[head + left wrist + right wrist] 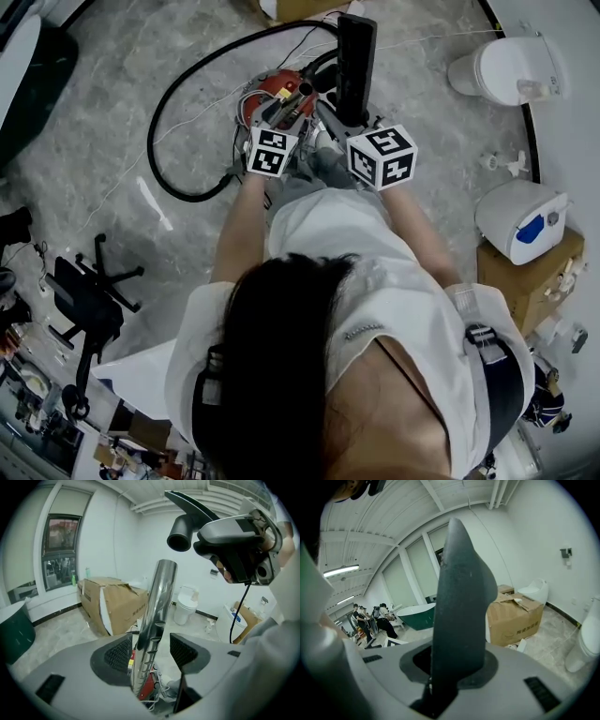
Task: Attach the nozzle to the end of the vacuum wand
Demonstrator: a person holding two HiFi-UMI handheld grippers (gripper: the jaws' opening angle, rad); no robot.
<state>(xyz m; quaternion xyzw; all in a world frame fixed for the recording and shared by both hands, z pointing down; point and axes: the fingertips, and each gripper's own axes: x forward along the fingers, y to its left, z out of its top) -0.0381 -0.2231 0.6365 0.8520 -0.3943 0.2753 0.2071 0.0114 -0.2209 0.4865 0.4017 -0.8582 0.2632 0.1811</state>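
Left tongs (151, 652): wide apart, with the shiny chrome vacuum wand (157, 602) standing near-upright between the pads, unclamped. Right tongs (450, 665): closed on the dark grey tapered plastic nozzle (461, 597). In the left gripper view the nozzle's socket hangs just above-right of the wand's open top. The axes look not yet aligned.

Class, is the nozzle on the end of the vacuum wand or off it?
Off. The left gripper view shows the wand with a bare open end, the nozzle apart above it.

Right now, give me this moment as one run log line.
left tool: open around wand | right tool: shut on nozzle | nozzle: near wand end, not attached
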